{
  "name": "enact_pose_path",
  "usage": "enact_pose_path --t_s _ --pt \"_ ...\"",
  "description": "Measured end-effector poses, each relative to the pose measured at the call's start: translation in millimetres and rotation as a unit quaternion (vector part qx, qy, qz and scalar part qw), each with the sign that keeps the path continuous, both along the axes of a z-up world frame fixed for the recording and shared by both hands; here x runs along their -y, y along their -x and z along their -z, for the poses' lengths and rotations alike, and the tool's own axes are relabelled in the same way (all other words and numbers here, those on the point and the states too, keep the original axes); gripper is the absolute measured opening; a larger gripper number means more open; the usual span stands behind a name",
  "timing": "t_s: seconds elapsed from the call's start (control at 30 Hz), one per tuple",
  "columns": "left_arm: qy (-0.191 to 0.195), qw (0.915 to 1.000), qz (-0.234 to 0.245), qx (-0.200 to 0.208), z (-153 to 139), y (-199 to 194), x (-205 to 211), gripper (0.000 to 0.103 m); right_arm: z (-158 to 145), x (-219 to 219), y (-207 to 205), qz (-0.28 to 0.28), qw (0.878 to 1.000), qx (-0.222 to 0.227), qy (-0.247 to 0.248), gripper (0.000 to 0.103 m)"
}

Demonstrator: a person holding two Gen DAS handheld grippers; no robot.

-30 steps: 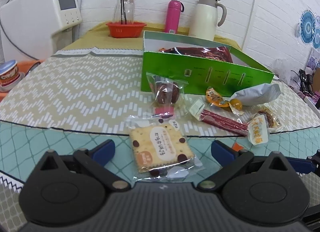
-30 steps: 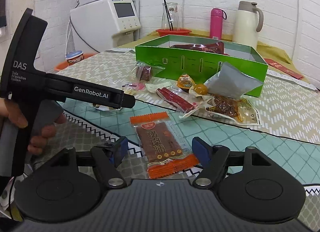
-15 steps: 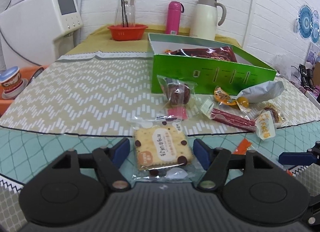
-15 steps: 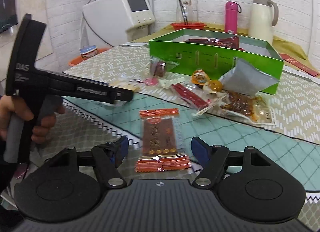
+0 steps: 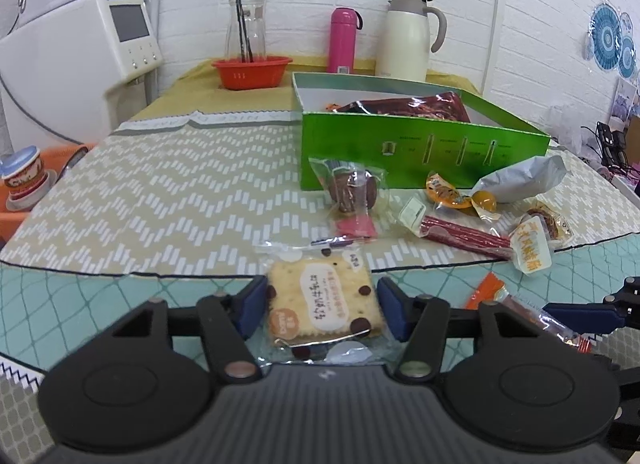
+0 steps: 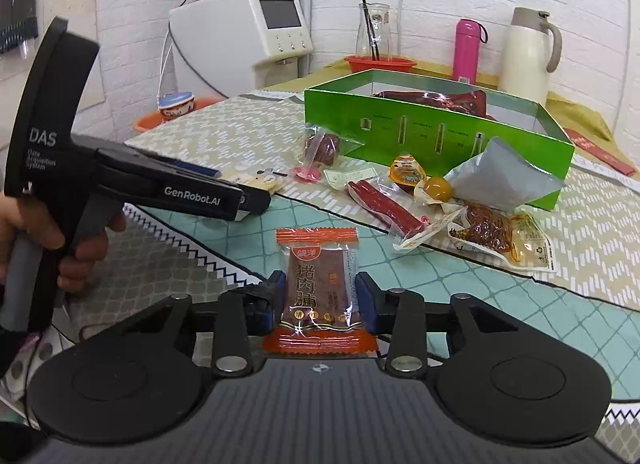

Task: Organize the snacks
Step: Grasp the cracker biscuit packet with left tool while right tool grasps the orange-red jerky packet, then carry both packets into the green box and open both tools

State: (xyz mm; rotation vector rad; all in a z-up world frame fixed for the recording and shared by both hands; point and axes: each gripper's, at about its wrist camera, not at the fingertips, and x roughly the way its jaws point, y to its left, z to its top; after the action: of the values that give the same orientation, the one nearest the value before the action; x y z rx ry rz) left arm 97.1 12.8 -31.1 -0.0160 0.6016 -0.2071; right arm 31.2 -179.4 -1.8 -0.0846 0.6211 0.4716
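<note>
Left wrist view: left gripper [image 5: 322, 306] has just closed onto the cracker packet [image 5: 324, 302]; right gripper [image 6: 322, 300] likewise clamps the jerky packet [image 6: 320, 288].

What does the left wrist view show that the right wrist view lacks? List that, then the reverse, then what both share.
Left wrist only: blue paper fans on the wall, and the cracker packet face-on.
Right wrist only: a person's hand, a red envelope beside the box, and the jerky packet label in full.
Both: the green box, pink bottle, white jug and red basket.
</note>
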Motion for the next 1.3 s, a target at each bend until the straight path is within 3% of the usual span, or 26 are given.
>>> enact_pose_path --t_s 0.1,0.3,0.57,0.67,0.83,1.03,1.3 --pt "0.021 0.9997 0.001 0.011 -10.9 9.5 -5.7 0.058 -12.1 5.3 5.8 -0.004 1.000 0.013 -0.020 0.067" --pt "0.049 0.9959 0.026 0.071 -51.1 18.1 -4.0 0.058 -44.4 22.2 2.6 0.012 0.997 0.065 -0.044 0.067" --pt "0.073 0.9906 0.031 0.112 -90.8 -23.5 7.0 0.058 -69.7 56.3 -36.9 0.079 0.989 0.109 -0.055 0.067" --pt "0.092 0.9902 0.031 0.101 -103.1 -56.0 10.1 0.058 -74.5 69.5 -58.8 0.108 0.985 0.114 -0.066 0.067" --pt "0.092 0.9920 0.032 0.080 -108.7 -106.0 24.0 0.058 -69.3 81.1 -97.5 0.147 0.981 0.115 -0.059 0.067" --pt "0.055 0.9965 0.025 0.058 -92.0 -146.2 42.8 0.058 -55.2 90.9 -139.4 0.178 0.977 0.105 -0.053 0.067" --pt "0.047 0.9978 0.030 0.037 -75.4 -172.0 52.3 0.059 -38.4 89.1 -175.4 0.186 0.978 0.081 -0.040 0.068"
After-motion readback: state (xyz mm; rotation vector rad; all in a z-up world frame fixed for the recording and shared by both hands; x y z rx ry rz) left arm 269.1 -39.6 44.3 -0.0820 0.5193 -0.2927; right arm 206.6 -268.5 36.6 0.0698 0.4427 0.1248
